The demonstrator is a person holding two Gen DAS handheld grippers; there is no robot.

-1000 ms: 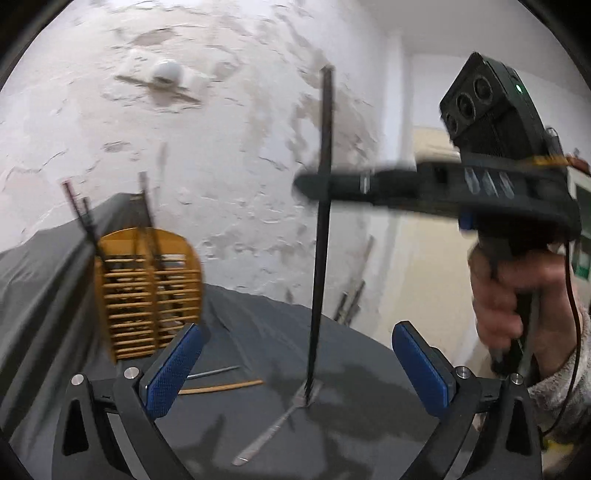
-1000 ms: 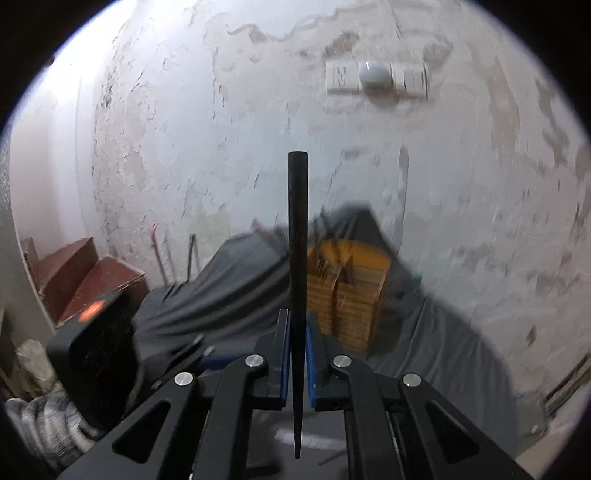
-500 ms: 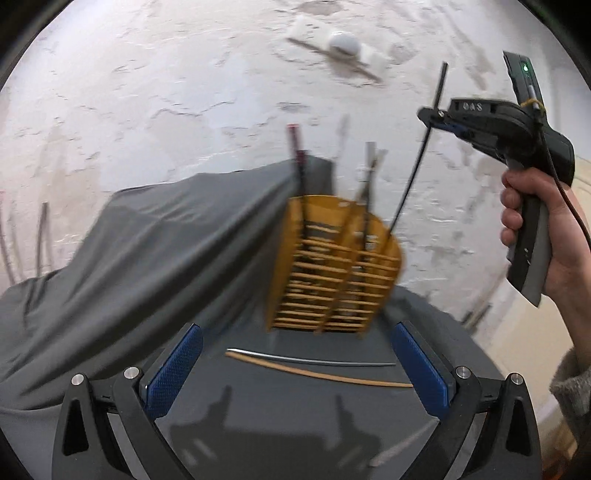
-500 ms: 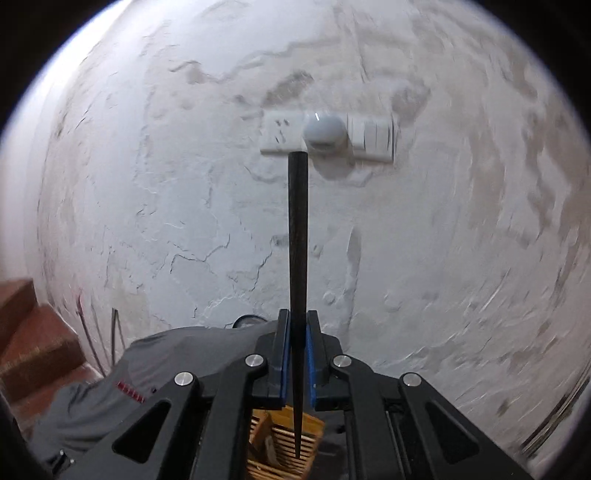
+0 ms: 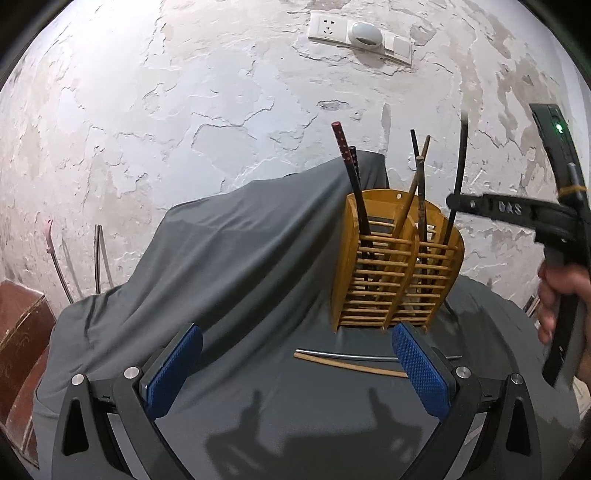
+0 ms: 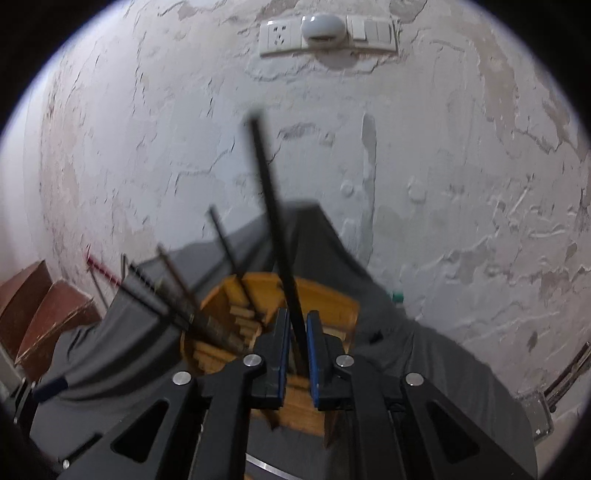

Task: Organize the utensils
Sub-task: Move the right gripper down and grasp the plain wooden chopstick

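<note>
A yellow slatted wooden holder [image 5: 395,273] stands on the grey cloth and holds several chopsticks. My right gripper [image 6: 297,332] is just above the holder [image 6: 332,302]. A black chopstick [image 6: 273,221] leans between its pads, which stand slightly parted, with its lower end down in the holder. From the left wrist view the same black chopstick [image 5: 458,177] enters the holder's right compartment beside the right gripper [image 5: 458,203]. My left gripper [image 5: 295,369] is open and empty, low over the cloth in front of the holder.
A metal chopstick [image 5: 351,355] and a wooden chopstick [image 5: 347,363] lie on the cloth in front of the holder. A cracked plaster wall with a socket plate [image 5: 360,35] is behind. Brown boxes [image 6: 40,306] stand at the left.
My right gripper carried the black chopstick over the holder and lowered its tip into the right compartment; the pads have parted slightly and the chopstick now leans. The left gripper turned to face the holder.
</note>
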